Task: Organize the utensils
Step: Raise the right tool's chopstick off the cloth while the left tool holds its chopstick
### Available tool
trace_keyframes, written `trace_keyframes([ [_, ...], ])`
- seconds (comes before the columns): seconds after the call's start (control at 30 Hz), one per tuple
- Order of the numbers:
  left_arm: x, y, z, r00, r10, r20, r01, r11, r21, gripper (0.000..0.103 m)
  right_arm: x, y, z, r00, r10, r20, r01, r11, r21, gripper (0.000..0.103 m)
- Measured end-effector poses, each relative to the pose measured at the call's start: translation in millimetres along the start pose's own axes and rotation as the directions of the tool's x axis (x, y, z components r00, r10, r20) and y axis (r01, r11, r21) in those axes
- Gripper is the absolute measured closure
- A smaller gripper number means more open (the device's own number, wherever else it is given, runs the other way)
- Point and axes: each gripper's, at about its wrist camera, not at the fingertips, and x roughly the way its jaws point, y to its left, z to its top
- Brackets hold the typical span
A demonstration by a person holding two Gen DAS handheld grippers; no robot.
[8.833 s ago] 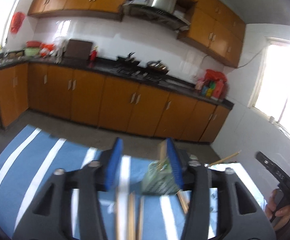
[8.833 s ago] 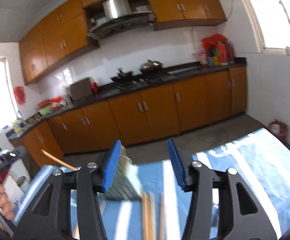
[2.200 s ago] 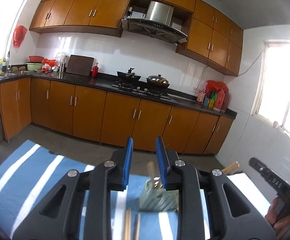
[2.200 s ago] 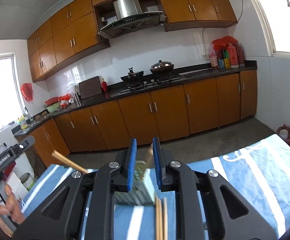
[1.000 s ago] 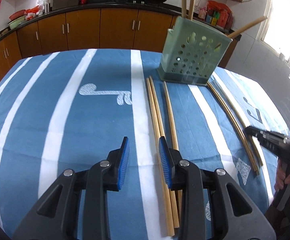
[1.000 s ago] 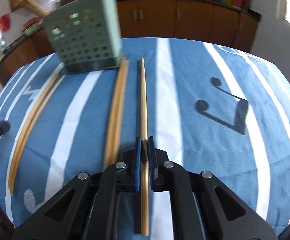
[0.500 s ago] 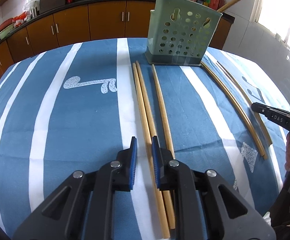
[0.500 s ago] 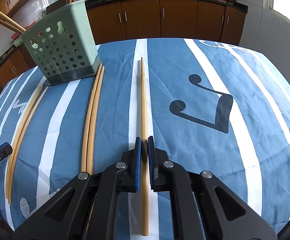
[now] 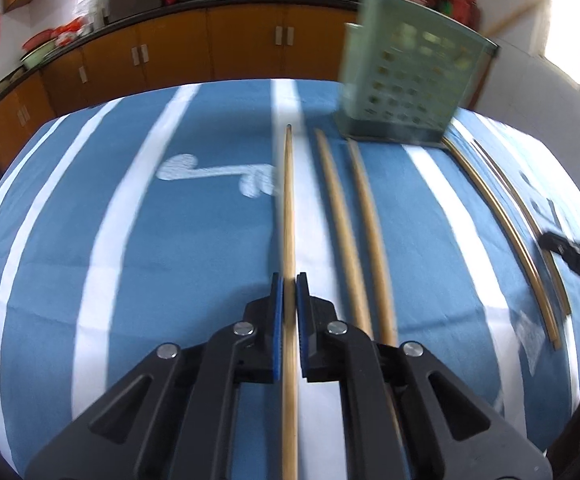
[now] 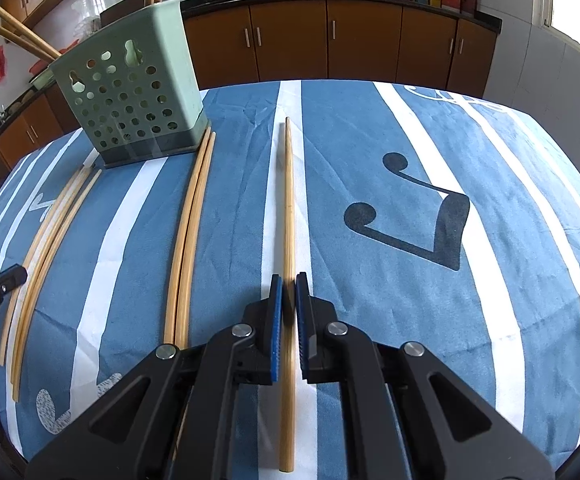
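Chopstick and chopstick each point lengthwise toward the counter, clamped in left tool and right tool.

On the table the basket stands at the far side, left of my right tool. One chopstick runs between that tool's pads; a pair lies just left of it, touching the basket's base. Two more lie further left, near my left tool.
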Motion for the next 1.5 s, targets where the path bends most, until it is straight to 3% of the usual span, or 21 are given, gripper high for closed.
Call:
trace_keyframes([
  [0.23, 13, 38, 22, 1.000, 0.016, 0.013, -0.015, 0.993, -0.114, 0.095, 15, -6, 18, 0.999, -0.030, 0.024, 0.029, 0.999, 0.031, 0.096],
  [0.73, 17, 39, 25, 0.999, 0.021, 0.033, -0.017, 0.995, -0.103, 0.094, 23, -10, 27, 0.996, -0.069, 0.052, 0.068, 0.997, 0.030, 0.095],
  [1.5, 17, 38, 24, 0.999, 0.038, 0.029, -0.036, 0.995, -0.088, 0.093, 23, -14, 27, 0.998, -0.048, 0.051, 0.045, 0.998, 0.047, 0.094],
])
